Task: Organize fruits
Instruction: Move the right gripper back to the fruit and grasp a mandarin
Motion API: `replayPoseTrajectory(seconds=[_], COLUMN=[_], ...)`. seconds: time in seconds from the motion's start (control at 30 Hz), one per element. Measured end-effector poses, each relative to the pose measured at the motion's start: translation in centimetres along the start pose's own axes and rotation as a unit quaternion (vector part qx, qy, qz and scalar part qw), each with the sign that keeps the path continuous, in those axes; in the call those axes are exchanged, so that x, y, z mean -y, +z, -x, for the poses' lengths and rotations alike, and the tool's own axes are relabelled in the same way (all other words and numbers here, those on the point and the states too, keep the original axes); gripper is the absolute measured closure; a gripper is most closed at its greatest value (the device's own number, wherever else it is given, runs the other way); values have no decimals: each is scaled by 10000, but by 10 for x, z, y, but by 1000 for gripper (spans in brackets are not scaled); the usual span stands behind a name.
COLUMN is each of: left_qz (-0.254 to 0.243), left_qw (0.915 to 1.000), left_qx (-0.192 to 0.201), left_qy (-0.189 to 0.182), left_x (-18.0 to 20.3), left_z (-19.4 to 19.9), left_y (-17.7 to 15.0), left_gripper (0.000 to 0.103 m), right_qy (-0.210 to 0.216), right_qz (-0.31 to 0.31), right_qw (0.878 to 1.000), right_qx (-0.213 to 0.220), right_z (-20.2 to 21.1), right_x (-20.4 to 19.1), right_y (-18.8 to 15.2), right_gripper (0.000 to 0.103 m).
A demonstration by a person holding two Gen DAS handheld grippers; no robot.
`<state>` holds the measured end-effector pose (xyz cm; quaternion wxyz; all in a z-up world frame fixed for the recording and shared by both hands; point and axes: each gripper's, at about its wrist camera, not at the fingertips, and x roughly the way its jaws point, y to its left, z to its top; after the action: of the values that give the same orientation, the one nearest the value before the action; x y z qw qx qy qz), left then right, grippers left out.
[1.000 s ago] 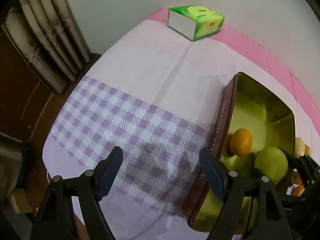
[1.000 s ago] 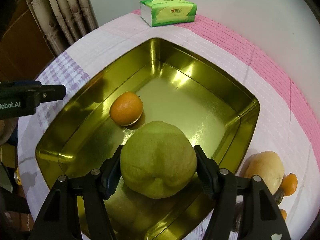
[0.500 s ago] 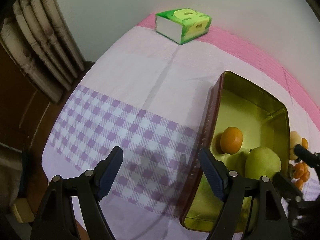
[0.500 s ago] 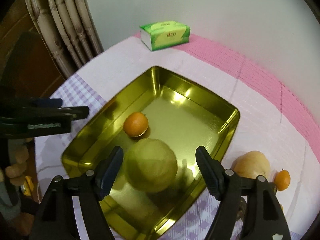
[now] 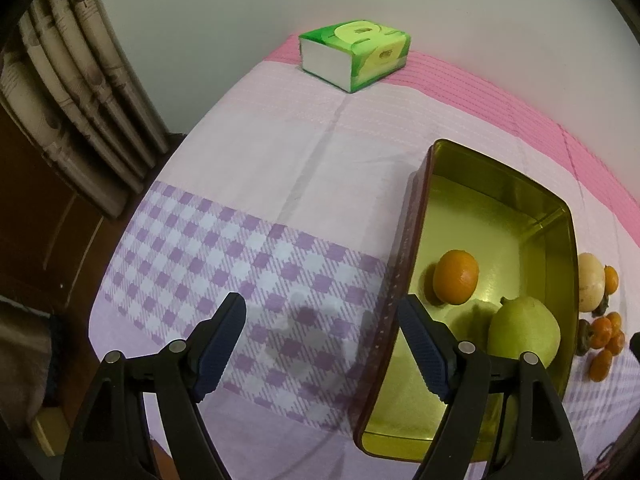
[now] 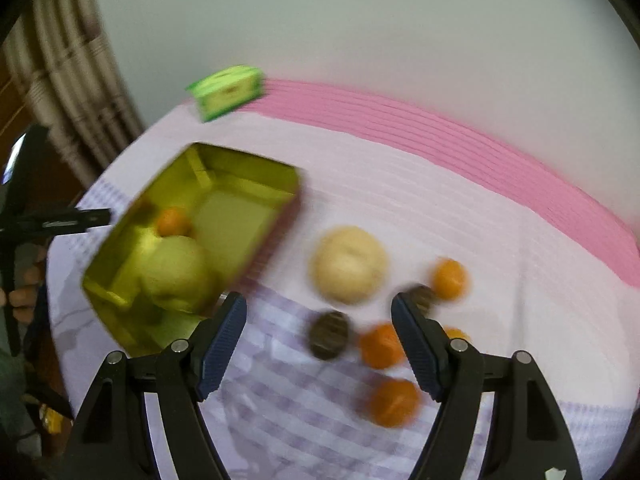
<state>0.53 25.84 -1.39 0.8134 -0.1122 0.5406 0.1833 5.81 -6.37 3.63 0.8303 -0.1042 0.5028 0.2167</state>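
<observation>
A gold tin tray (image 5: 424, 216) (image 6: 248, 168) holds a green pear (image 5: 524, 332) (image 6: 176, 272) and an orange (image 5: 456, 276) (image 6: 172, 220). My left gripper (image 5: 322, 346) is open and empty above the checked cloth, left of the tray. My right gripper (image 6: 318, 344) is open and empty, above loose fruit right of the tray: a pale yellow pear (image 6: 348, 264) (image 5: 590, 280), several small oranges (image 6: 380, 344) (image 5: 604, 332) and two dark round fruits (image 6: 328, 334). The right wrist view is blurred.
A green tissue box (image 5: 356, 54) (image 6: 226, 90) stands at the table's far edge near the wall. Curtains (image 5: 72, 92) hang at the left. The left gripper and a hand (image 6: 24, 300) show at the left of the right wrist view.
My right gripper let go of the green pear in the tray, rose and swung right over the loose fruit. My left gripper drew back slightly.
</observation>
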Motion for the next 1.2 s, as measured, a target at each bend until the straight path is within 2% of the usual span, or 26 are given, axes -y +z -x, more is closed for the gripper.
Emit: replayPoseTrajectory(seconds=[0.23, 0.43, 0.7, 0.83, 1.2], left_qz=[-95, -432, -1039, -1320, -2145], left_qw=[9999, 9989, 9938, 9895, 9729], left_qx=[67, 199, 300, 261, 96], left_qy=[22, -30, -247, -525, -855], left_x=[5, 24, 71, 101, 182], left_z=[4, 13, 37, 47, 50], left_y=[-1, -4, -13, -20, -44], left_gripper=[24, 24, 24, 24, 24], right_qy=[-648, -850, -709, -667, -451], right_qz=[-708, -1102, -1063, -953, -890], right_qw=[9952, 9890, 9897, 9914, 9933], right_qx=[-201, -501, -646, -592, -589], right_z=[8, -5, -30, -38, -56], right_x=[80, 116, 117, 111, 110], right_y=[-40, -71, -80, -78, -73], right_gripper=[30, 32, 37, 41, 60])
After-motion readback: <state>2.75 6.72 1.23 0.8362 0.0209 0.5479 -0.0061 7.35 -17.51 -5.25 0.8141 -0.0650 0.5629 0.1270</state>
